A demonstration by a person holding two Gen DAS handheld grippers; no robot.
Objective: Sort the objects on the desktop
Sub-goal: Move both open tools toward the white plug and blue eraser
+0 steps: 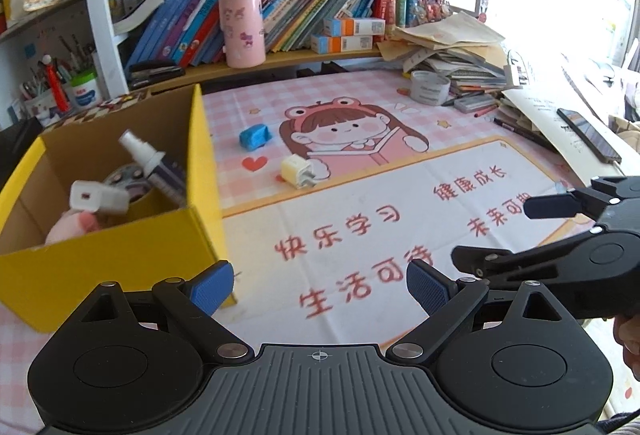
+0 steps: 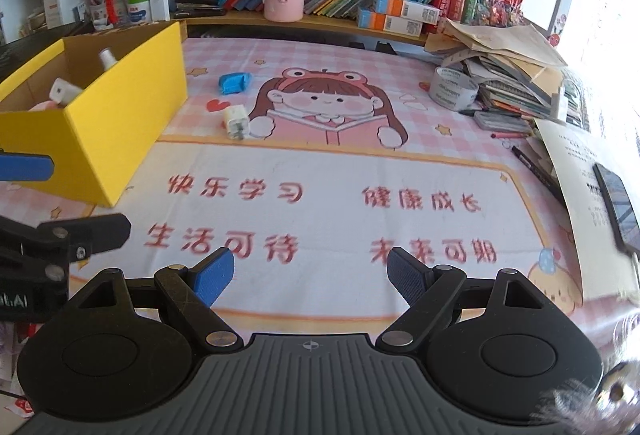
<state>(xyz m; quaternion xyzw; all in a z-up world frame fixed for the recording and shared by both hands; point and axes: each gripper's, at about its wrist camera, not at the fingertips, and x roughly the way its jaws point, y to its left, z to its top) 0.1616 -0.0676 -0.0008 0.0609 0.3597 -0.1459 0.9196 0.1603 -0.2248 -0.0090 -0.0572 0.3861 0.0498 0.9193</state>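
A yellow cardboard box [image 1: 200, 163] [image 2: 120, 107] stands at the left of the pink desk mat. Inside it lie a white spray bottle [image 1: 142, 153], a white charger block [image 1: 100, 197] and a pink soft toy [image 1: 76, 227]. On the mat beyond it rest a blue eraser-like block [image 1: 255, 136] [image 2: 234, 82] and a cream plug adapter [image 1: 298, 170] [image 2: 236, 122]. My left gripper [image 1: 320, 289] is open and empty near the box's front corner. My right gripper [image 2: 310, 277] is open and empty over the printed red characters, well short of both small objects.
A roll of grey tape [image 1: 430, 87] [image 2: 452, 87] sits by a messy pile of papers and books [image 2: 512, 71] at the right. A phone [image 2: 618, 203] and pens [image 2: 536, 171] lie at the right edge. A pink canister [image 1: 242, 29] stands on the bookshelf behind.
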